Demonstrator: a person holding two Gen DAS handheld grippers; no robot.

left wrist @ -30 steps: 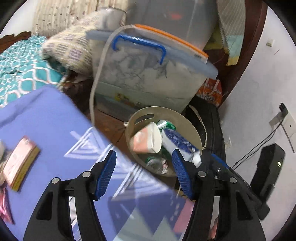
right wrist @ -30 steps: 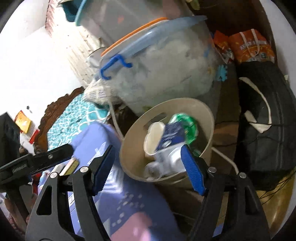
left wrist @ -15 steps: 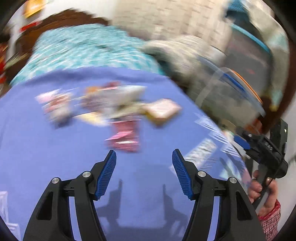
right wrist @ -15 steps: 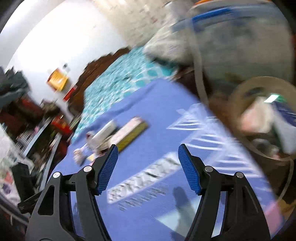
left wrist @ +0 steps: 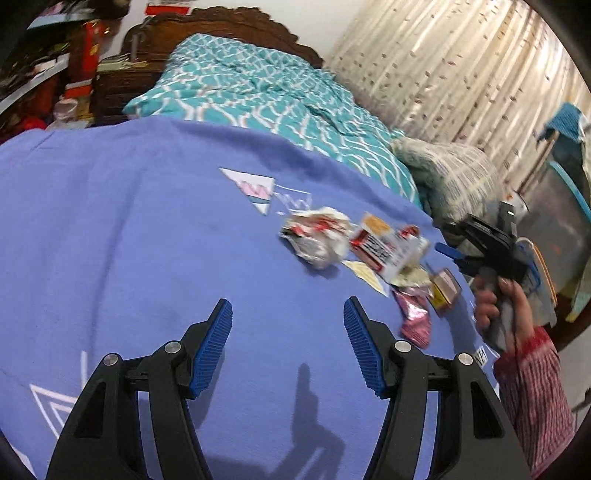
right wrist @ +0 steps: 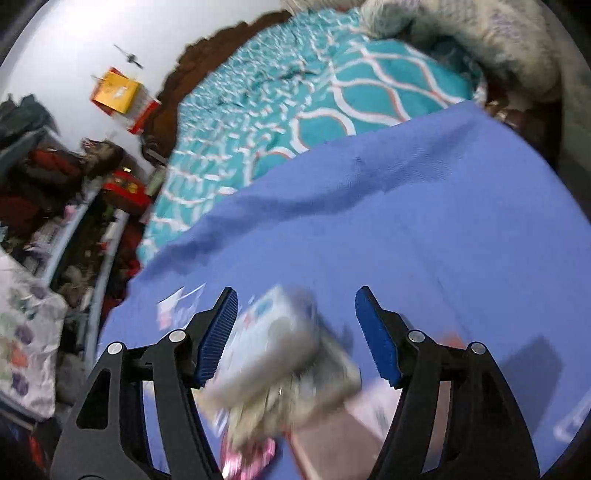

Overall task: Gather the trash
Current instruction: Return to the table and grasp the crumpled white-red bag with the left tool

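A pile of trash lies on the purple blanket (left wrist: 147, 258): a crumpled wrapper (left wrist: 317, 236), a red and white carton (left wrist: 388, 251), a pink foil packet (left wrist: 415, 321) and a small brown box (left wrist: 447, 286). My left gripper (left wrist: 288, 343) is open and empty, above the blanket, left of the pile. My right gripper (right wrist: 295, 332) is open right over the pile, with the blurred carton (right wrist: 280, 350) between its jaws, not touching. The right gripper also shows in the left wrist view (left wrist: 480, 243), held in a hand.
A teal patterned bedspread (left wrist: 258, 92) and wooden headboard (left wrist: 221, 22) lie beyond the blanket. A knitted cushion (left wrist: 450, 177) and plastic storage tubs (left wrist: 546, 221) stand at the right. Cluttered shelves (right wrist: 55, 206) run along the left. Curtains (left wrist: 461, 62) hang behind.
Both grippers have swung away from the trash bin beside the bed and over the blanket. The right gripper has come down over the trash pile. Both stay open.
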